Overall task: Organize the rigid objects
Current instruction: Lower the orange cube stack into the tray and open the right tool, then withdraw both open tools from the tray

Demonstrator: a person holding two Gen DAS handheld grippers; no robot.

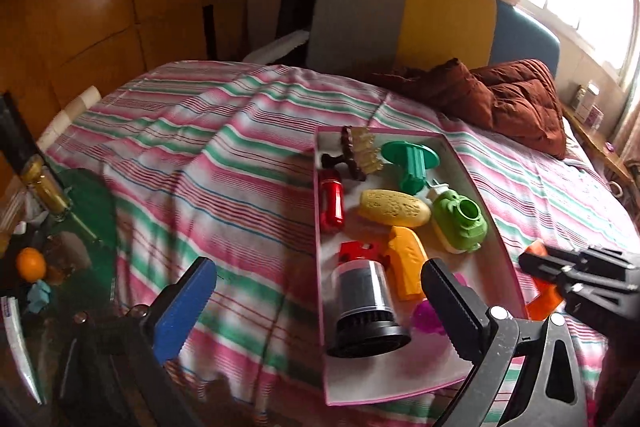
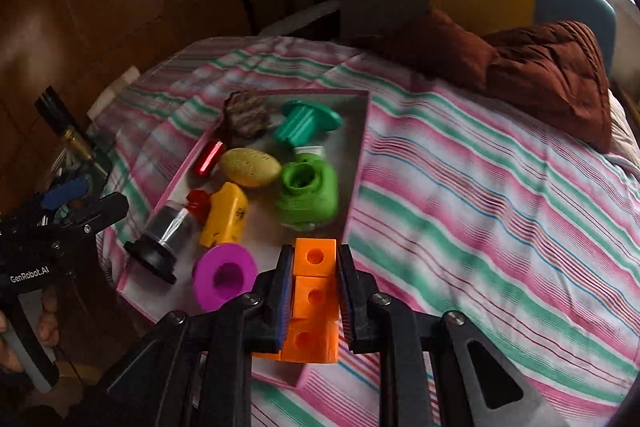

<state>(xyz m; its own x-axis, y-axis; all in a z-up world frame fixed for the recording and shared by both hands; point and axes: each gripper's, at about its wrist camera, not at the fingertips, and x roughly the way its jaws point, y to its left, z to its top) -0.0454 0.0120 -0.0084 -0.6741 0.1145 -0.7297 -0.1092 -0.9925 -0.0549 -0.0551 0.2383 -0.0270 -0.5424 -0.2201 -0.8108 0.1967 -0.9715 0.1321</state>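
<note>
Two grippers work over a striped bedspread (image 2: 480, 187) on which a shallow pink-edged tray (image 2: 358, 131) lies. Off the bed's left edge, in the left wrist view, an orange fruit (image 1: 30, 264) sits among clutter on a side table. The left gripper (image 1: 316, 301) hangs spread wide, nothing between its fingers, over the bedspread at the tray's near left corner.

Inside the tray, along its left edge, a red can (image 1: 332, 205) lies on its side, and nearer the front a clear cylinder with a black cap (image 1: 362, 311) lies tipped over, touching a small red piece (image 1: 357, 251). At the far left corner rests a brown ridged piece (image 2: 246, 113). Toward the middle lie a yellow oval (image 2: 250, 167) and, in front of it, a yellow-orange block (image 2: 226, 215). A magenta spool (image 2: 224, 275) lies near the front edge. Farther right, a teal flanged piece (image 2: 308, 125) rests near the far edge, with a green piece with a round opening (image 2: 308, 191) just in front of it, by the tray's right edge.

At the tray's near right corner the right gripper (image 2: 313, 301) is clamped on an orange block with round holes (image 2: 314, 291), one finger against each side. Whether the block touches the tray floor cannot be told. A brown cushion (image 2: 552, 75) lies at the bed's far right.
</note>
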